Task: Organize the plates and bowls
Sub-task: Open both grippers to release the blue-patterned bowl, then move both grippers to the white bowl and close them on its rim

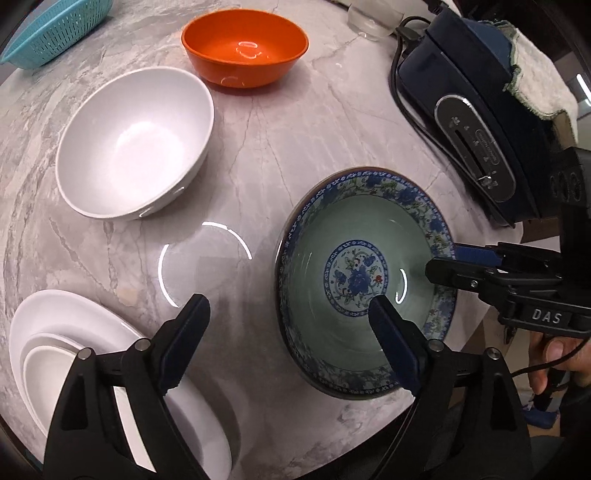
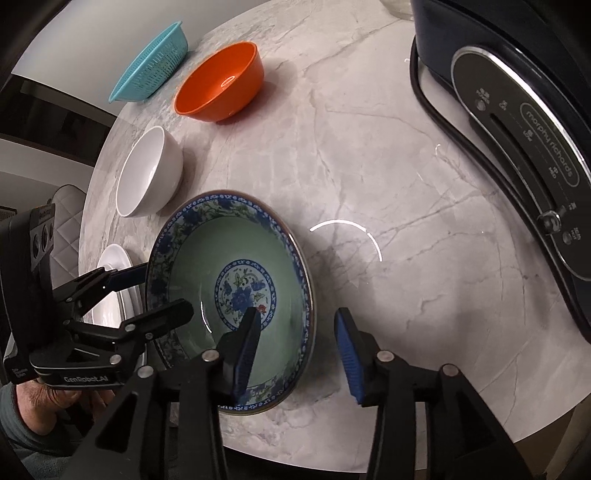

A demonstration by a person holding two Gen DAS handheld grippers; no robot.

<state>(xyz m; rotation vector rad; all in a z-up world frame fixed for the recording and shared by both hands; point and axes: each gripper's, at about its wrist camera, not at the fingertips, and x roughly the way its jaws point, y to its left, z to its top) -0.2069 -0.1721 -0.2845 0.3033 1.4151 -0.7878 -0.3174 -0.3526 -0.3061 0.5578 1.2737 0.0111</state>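
The stacked white plates (image 1: 122, 354) are partly hidden behind the left gripper (image 1: 288, 314), a clear glass (image 1: 373, 18) is cut off at the frame top, and the dark appliance (image 2: 517, 147) runs out of view. The glazed floral bowl (image 2: 229, 291), green inside with a blue patterned rim, sits on the marble table (image 2: 388, 184) near a smooth white bowl (image 1: 136, 144), a glossy orange bowl (image 1: 243, 48) and a perforated teal colander (image 2: 155, 62). The left gripper stands wide, one finger over the floral bowl's interior; the right gripper (image 2: 299, 350) stands partly apart straddling its rim, pads clear.
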